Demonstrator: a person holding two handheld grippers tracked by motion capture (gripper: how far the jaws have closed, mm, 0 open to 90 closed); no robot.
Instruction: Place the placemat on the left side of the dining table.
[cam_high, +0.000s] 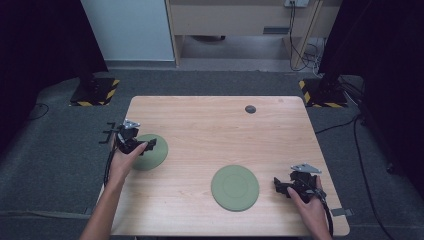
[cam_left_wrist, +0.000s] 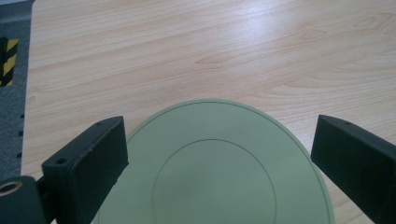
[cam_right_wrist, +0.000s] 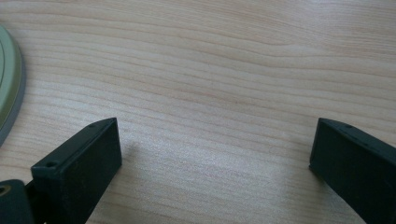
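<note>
Two flat round green plates lie on the wooden table (cam_high: 215, 125). One plate (cam_high: 152, 154) is at the left; my left gripper (cam_high: 148, 144) hovers over its near-left edge, jaws open. In the left gripper view that plate (cam_left_wrist: 219, 172) spreads between and beyond the two black jaws, and nothing is clamped. The other plate (cam_high: 235, 188) lies near the front middle. My right gripper (cam_high: 281, 186) rests just to its right, open, over bare wood. In the right gripper view the plate's rim (cam_right_wrist: 8, 88) shows at the far left, outside the jaws.
A small dark round disc (cam_high: 250, 109) is set in the table near its far edge. Grey carpet surrounds the table, with black stands on hazard-striped bases (cam_high: 95, 92) at the far left and far right. Cables trail on the floor at the right.
</note>
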